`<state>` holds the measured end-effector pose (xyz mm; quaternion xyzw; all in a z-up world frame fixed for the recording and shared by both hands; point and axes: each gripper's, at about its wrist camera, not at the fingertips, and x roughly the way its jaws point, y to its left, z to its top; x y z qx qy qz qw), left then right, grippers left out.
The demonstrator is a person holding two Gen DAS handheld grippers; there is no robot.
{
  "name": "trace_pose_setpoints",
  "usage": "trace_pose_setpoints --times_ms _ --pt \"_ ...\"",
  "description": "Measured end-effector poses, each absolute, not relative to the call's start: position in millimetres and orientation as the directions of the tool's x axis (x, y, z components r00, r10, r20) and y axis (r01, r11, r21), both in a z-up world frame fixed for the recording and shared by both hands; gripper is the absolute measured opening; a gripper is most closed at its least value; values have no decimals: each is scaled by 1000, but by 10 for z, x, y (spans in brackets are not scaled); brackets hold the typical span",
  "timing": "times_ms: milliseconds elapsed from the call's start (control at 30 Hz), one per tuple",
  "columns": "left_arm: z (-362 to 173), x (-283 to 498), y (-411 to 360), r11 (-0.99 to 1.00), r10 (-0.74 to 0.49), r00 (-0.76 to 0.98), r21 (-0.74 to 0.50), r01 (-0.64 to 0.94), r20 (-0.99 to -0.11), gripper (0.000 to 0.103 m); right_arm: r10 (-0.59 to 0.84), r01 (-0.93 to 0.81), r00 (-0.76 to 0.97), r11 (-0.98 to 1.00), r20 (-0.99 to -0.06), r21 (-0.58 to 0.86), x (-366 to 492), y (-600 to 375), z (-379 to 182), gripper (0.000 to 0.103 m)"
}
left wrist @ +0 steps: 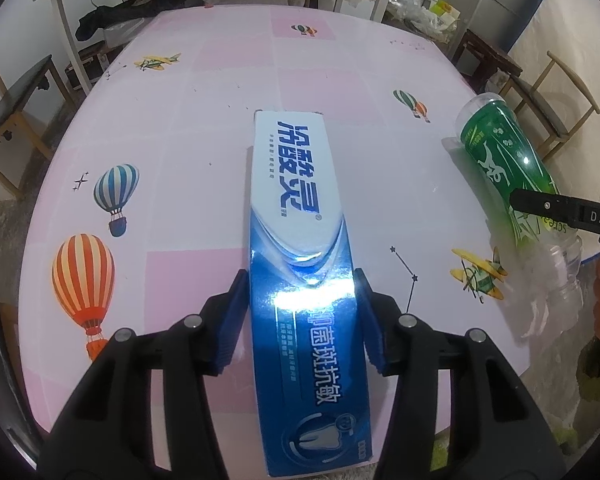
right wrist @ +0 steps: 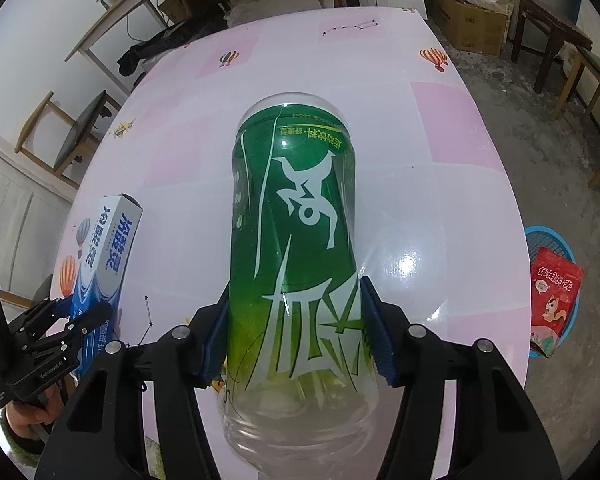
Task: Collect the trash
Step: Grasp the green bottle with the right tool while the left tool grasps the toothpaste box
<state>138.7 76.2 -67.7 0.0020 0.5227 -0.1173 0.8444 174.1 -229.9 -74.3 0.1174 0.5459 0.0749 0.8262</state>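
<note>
Two pieces of trash are held, one in each gripper, above a round table (left wrist: 204,92) covered with a pink checked cloth printed with balloons and small planes. The toothpaste box (left wrist: 300,264), blue and white with Chinese lettering, runs lengthwise away from the left wrist camera. The left gripper (left wrist: 302,320) is closed onto it: both blue pads (left wrist: 232,320) press against the long sides of the box near its middle. Whether the far end of the box touches the cloth cannot be determined.

The plastic bottle (right wrist: 296,264), clear with a green printed sleeve, points base-forward from the right gripper (right wrist: 296,332), whose pads pinch the sleeve on both sides. The bottle appears empty. In the left wrist view the bottle sits to the right of the box, well apart from it.

On the floor past the right table edge stands a blue basket (right wrist: 540,236) containing a red snack bag (right wrist: 554,292). Wooden chairs (left wrist: 16,120) surround the table.
</note>
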Motion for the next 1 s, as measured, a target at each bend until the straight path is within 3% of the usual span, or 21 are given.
trace_pose_setpoints --times_ms 1000 --pt "-577 1329 840 972 -216 469 -142 189 -856 48 224 20 373 968 -901 249 1728 -2247 -754 59"
